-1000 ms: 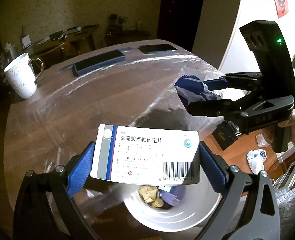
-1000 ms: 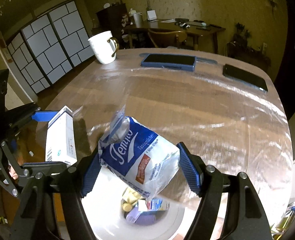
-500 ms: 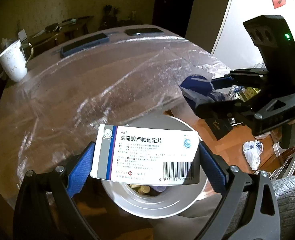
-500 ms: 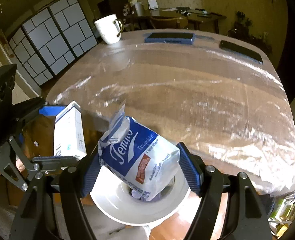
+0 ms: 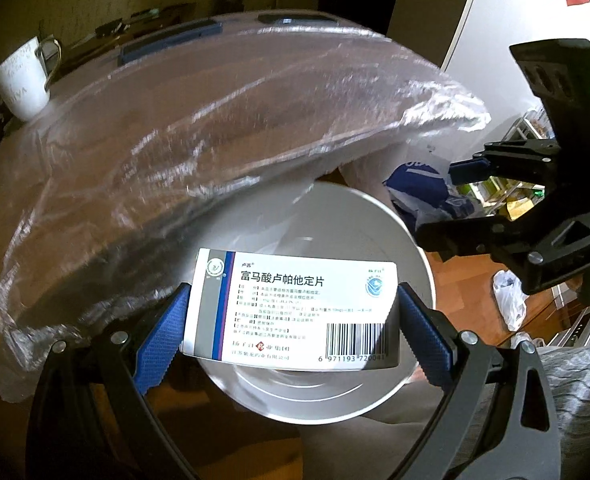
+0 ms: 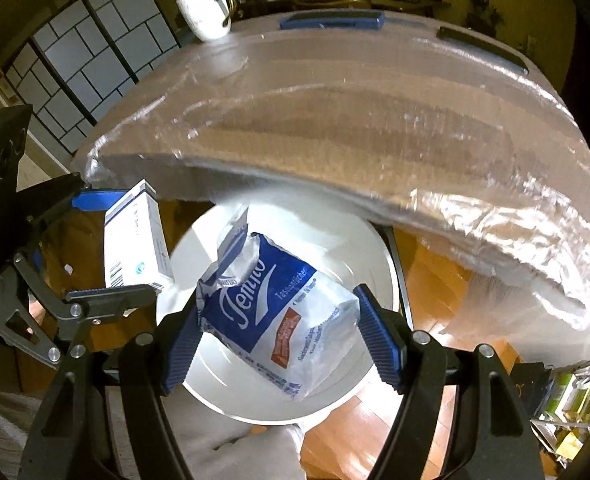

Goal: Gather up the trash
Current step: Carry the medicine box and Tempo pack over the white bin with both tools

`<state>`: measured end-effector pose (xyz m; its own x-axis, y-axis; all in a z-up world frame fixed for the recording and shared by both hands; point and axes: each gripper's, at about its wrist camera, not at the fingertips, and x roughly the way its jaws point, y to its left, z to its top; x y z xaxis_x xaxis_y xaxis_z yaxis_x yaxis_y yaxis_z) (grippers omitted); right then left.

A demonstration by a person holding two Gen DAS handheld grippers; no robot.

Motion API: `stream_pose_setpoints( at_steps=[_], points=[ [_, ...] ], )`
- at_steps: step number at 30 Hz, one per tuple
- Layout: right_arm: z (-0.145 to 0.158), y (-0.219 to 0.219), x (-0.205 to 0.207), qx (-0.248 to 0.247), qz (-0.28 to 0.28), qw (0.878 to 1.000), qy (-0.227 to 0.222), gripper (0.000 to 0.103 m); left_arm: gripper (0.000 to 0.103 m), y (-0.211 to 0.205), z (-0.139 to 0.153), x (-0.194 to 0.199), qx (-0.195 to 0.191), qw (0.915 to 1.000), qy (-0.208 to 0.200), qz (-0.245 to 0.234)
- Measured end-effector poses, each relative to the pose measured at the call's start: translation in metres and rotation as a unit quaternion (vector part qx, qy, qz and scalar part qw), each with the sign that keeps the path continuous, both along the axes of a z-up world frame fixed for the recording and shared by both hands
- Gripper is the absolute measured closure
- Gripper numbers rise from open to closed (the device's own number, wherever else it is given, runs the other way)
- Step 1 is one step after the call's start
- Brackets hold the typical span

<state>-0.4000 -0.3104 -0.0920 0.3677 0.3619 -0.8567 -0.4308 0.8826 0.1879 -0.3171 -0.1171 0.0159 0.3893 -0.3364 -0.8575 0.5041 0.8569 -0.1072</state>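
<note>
The counter (image 6: 375,120), wrapped in clear plastic film, fills the far half of both views, and the landmark for everything else is the white bin (image 5: 375,392) standing on the wooden floor just off the counter's near edge. Both items of trash are carried and now hang over that bin, so the step in hand is the drop, with pickup and carry done. The left tool (image 5: 293,314) is clamped on the ends of a white medicine box (image 5: 295,312), held flat with its printed face up, above the near part of the bin's mouth. The right tool (image 6: 279,330) is clamped on a blue-and-white tissue pack (image 6: 279,312), soft and crumpled, held tilted over the middle of the bin. From the right wrist view the box sits at the bin's left rim, close beside the pack but apart from it. The next move, as I judge it, calls for spreading each tool's jaws over the opening; the box sits near the rim, so it may need a small shift inward first. A mug (image 6: 207,12) and two dark flat devices lie at the counter's far side, well away from the bin. Compared with a second ago, when both tools were over the counter's near edge and only part of the bin showed below it, both loads have come off the counter and nearly the whole bin mouth lies under them.
</note>
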Motion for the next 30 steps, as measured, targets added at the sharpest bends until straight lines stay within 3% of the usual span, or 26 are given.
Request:
stream_pose_setpoints(
  at_steps=[21,30],
  points=[
    [-0.071,0.008,0.02,-0.044,-0.022,0.998,0.039,0.031,0.005,-0.014,-0.07,0.014,0.063,0.9962,0.059,0.006],
    [-0.088,0.031,0.032,-0.059,-0.025,0.997,0.052,0.031,0.005,-0.015,-0.084,0.021,0.077,0.9943,0.074,0.01]
  ],
)
